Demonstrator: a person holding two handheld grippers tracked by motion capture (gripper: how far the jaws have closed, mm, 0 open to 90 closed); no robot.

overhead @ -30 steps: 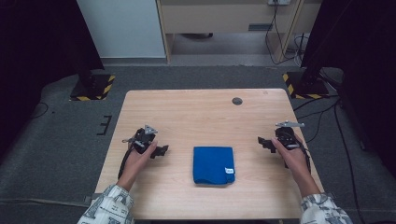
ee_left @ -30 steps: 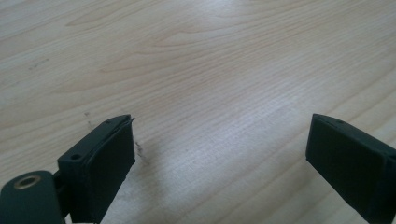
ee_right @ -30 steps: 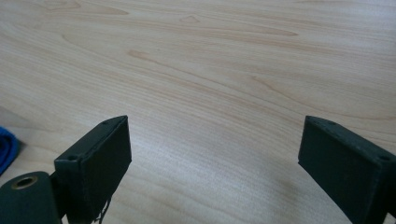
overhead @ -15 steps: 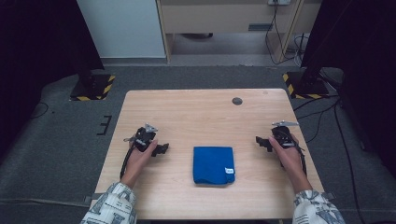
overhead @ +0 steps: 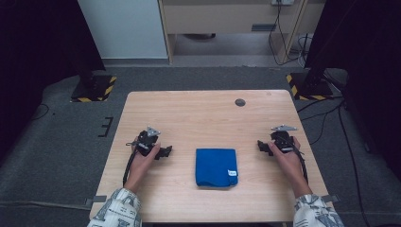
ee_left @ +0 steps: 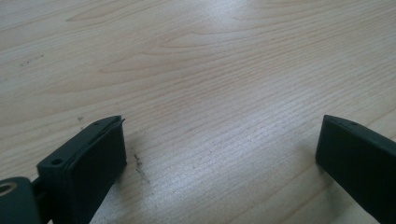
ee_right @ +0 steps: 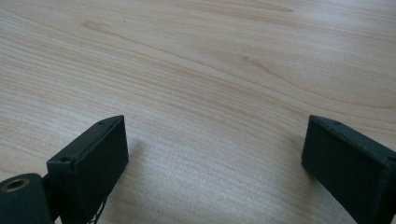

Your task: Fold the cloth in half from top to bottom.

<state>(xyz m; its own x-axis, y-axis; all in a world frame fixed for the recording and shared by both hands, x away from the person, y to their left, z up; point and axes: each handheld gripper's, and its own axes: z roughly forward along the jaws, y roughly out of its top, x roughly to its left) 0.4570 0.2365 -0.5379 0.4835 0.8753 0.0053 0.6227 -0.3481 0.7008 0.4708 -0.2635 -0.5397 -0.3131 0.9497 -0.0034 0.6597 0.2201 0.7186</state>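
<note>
A folded blue cloth (overhead: 216,167) with a small white tag lies flat near the front middle of the wooden table (overhead: 203,113). My left gripper (overhead: 166,152) rests on the table to the cloth's left, held by a hand, jaws pointing toward the cloth. In the left gripper view its two black jaws stand wide apart over bare wood, left gripper (ee_left: 219,154) open and empty. My right gripper (overhead: 261,146) sits to the cloth's right, also hand-held. Its jaws are spread wide in the right gripper view, right gripper (ee_right: 215,154) with nothing between them.
A small dark round grommet (overhead: 240,102) sits near the table's back edge. Black stands with yellow-striped bases (overhead: 94,87) flank the table on the grey floor, and cables (overhead: 326,118) run at the right.
The right gripper has shifted slightly left, toward the cloth. The left gripper and the cloth stay where they were.
</note>
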